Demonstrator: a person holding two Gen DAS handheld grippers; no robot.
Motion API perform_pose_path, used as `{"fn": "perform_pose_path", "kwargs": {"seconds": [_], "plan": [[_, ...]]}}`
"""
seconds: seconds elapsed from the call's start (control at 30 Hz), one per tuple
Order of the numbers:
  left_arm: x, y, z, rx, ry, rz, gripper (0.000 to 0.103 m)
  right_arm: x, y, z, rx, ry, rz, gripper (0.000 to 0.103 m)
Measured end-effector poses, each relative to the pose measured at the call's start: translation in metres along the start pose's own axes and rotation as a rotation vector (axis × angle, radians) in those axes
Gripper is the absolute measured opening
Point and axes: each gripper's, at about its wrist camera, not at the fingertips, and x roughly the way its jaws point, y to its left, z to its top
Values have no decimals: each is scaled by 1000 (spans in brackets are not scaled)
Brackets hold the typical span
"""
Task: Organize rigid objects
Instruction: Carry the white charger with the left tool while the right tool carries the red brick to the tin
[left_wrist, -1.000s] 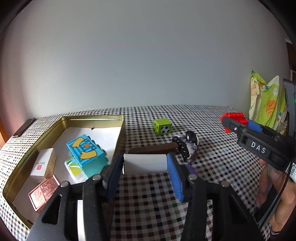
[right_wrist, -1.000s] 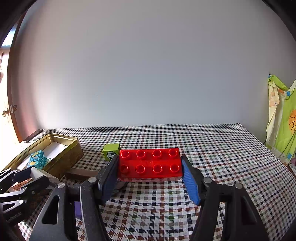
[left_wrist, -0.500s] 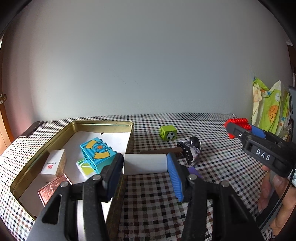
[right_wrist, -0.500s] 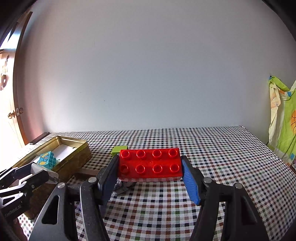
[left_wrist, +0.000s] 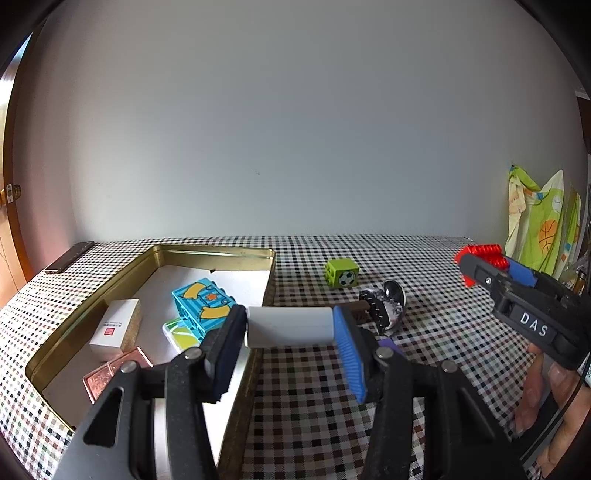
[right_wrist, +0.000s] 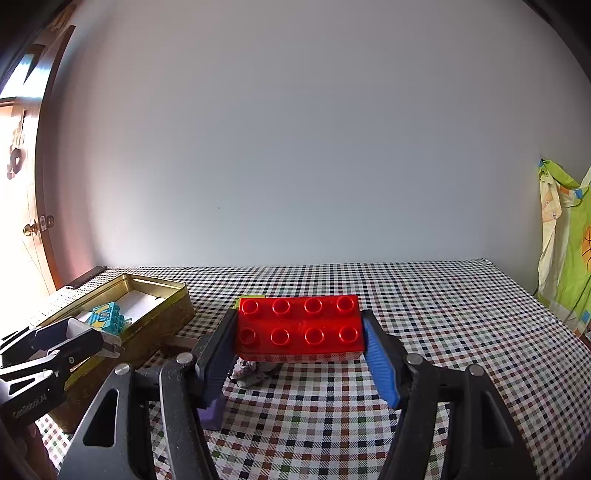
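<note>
My left gripper (left_wrist: 290, 326) is shut on a white cylinder (left_wrist: 290, 325) and holds it above the right wall of the gold tin (left_wrist: 218, 253). The tin holds a teal printed brick (left_wrist: 201, 302), a white box (left_wrist: 114, 325), a copper tile (left_wrist: 118, 373) and a green card (left_wrist: 179, 334). My right gripper (right_wrist: 299, 328) is shut on a red eight-stud brick (right_wrist: 299, 325), held above the checkered table; it shows in the left wrist view (left_wrist: 480, 258) at the right. The left gripper shows in the right wrist view (right_wrist: 96, 341) by the tin (right_wrist: 162, 291).
On the checkered cloth lie a green cube with a football print (left_wrist: 341, 273), a dark hair clip (left_wrist: 380, 308), a brown bar (left_wrist: 356, 308) and a purple piece (left_wrist: 386, 345). A dark flat object (left_wrist: 70, 256) lies at the table's far left. A green patterned cloth (left_wrist: 539, 229) hangs at the right.
Both grippers have risen and pulled back a little with their loads; the tin and table objects now sit lower and farther in both views. Both grips are unchanged.
</note>
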Motion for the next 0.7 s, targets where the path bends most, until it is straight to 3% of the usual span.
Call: {"fn": "perform_pose_path", "kwargs": {"seconds": [0.7], "plan": [[-11,10,-1,-30,-32,22,48,-19,19,-4,-32,-35,19,66]]}}
